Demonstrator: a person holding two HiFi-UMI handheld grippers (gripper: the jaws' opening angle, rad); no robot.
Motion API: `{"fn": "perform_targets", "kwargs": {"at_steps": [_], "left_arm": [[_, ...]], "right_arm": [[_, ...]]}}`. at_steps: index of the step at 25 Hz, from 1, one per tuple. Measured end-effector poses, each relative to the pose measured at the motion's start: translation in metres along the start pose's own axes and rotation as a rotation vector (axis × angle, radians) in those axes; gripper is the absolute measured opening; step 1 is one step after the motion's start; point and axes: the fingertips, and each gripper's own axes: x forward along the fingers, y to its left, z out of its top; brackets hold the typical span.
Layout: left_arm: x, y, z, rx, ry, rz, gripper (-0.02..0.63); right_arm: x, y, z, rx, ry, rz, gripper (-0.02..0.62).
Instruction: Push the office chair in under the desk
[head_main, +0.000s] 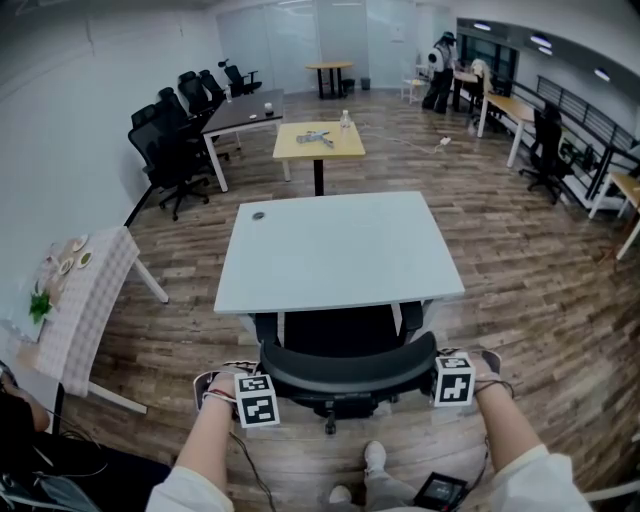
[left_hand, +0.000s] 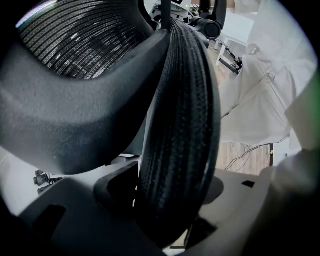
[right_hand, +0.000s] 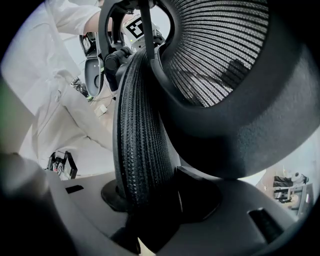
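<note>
office chair gripped (both sides), at desk

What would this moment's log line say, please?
left gripper: shut on office chair backrest | right gripper: same | seat: partly under desk

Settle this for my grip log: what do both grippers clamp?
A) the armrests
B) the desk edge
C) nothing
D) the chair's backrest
D: in each gripper view, the left gripper and right gripper have their jaws pressed on the rim of the backrest.
</note>
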Motion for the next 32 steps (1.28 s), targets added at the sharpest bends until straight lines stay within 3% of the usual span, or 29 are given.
{"fn": "perform_targets", "kwargs": {"at_steps": [15,23,32], "left_arm": [[0.008,0.059,0.005,-0.013,0.011,-0.029,0.267],[0.008,0.067,0.016,-0.021,-0.029,0.035,0.265],[0.008,0.067,0.014,-0.033,-0.029,0.052,0.267]], "right_arm": [[0.01,-0.069,-0.001,-0.015,-0.001,0.004,0.195],[0.003,-0.074,0.0,-0.037,-0.025,0.005,0.195],[0.004,-0.074,0.0,-0.033,-0.022,-0.008,0.195]]}}
